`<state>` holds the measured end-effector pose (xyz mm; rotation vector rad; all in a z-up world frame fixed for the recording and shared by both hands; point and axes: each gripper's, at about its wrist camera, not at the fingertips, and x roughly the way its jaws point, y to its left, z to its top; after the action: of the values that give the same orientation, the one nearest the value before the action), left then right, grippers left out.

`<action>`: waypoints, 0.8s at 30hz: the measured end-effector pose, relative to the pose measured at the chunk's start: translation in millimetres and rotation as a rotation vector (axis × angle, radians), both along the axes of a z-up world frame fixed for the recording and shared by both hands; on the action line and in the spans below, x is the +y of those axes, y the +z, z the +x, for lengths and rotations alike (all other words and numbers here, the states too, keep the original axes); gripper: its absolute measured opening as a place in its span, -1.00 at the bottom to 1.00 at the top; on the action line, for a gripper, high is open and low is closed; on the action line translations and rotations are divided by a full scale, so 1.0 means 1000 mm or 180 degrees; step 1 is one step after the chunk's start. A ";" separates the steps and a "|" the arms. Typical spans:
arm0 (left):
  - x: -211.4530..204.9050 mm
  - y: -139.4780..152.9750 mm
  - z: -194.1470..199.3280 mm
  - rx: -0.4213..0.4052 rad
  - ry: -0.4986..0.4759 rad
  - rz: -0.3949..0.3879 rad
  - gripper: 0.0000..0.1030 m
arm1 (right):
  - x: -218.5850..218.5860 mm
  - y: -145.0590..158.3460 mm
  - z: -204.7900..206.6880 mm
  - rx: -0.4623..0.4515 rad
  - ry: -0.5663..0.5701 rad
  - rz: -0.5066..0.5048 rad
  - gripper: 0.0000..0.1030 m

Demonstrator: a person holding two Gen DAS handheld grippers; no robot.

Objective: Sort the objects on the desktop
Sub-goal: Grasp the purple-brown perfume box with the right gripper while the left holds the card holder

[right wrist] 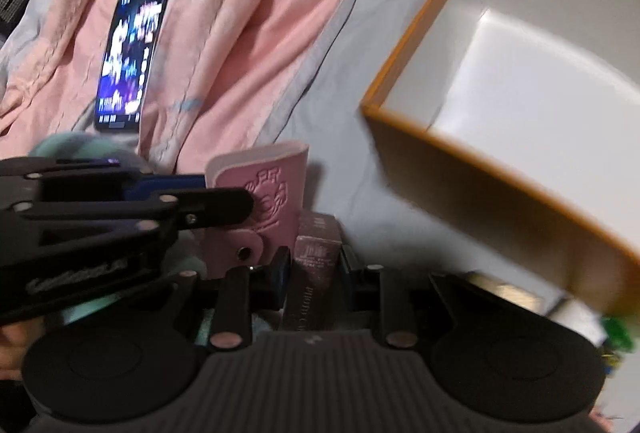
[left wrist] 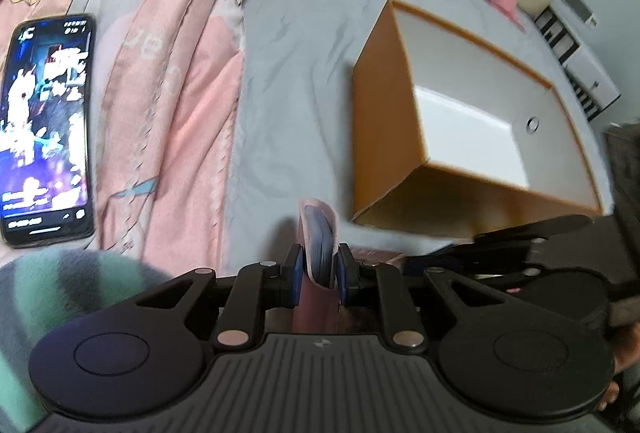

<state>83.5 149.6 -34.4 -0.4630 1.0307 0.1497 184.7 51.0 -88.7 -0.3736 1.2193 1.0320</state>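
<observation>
Left gripper (left wrist: 319,267): jaws closed on a pink holder (left wrist: 320,233) stuffed with dark blue cards or booklets, held edge-on and upright between the blue pads. From the right wrist view the same holder (right wrist: 264,193) shows an embossed pink cover and a snap tab at its lower edge, with the left gripper (right wrist: 224,203) crossing in from the left.

Right gripper (right wrist: 314,267): jaws pressed against a slim dark mauve box (right wrist: 318,249) with pale lettering along its side; box stands between the pads, just beside the pink holder.

Orange box (left wrist: 384,121): open top, white interior, a round metal eyelet in one inner wall; sits on the grey sheet (left wrist: 296,73) to the right of both grippers, near but apart from the held items. Interior appears empty as far as visible.

Smartphone (left wrist: 46,129): screen lit, lying flat on the pink quilt (left wrist: 180,93), well to the left.

Teal-and-grey striped fabric (left wrist: 48,293): lower left, next to the left gripper.

White drawer unit (left wrist: 580,65): far right, beyond the bed edge.
</observation>
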 end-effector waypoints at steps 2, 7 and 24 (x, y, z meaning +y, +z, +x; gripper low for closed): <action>-0.004 0.003 0.003 -0.0110 0.0000 0.0037 -0.64 | -0.008 0.014 -0.001 -0.0221 -0.0066 0.0033 -0.53; -0.014 -0.003 0.007 -0.0022 -0.0161 0.0213 -0.64 | -0.025 0.019 -0.008 -0.0313 -0.0068 0.0001 -0.54; -0.020 0.001 0.016 0.0367 -0.0511 0.0358 -0.33 | -0.030 0.012 -0.022 -0.0142 -0.0031 -0.0065 -0.33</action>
<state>99.9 129.4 -33.9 -0.2707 1.1615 0.0913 162.9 20.7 -76.3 -0.4043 1.1914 0.9988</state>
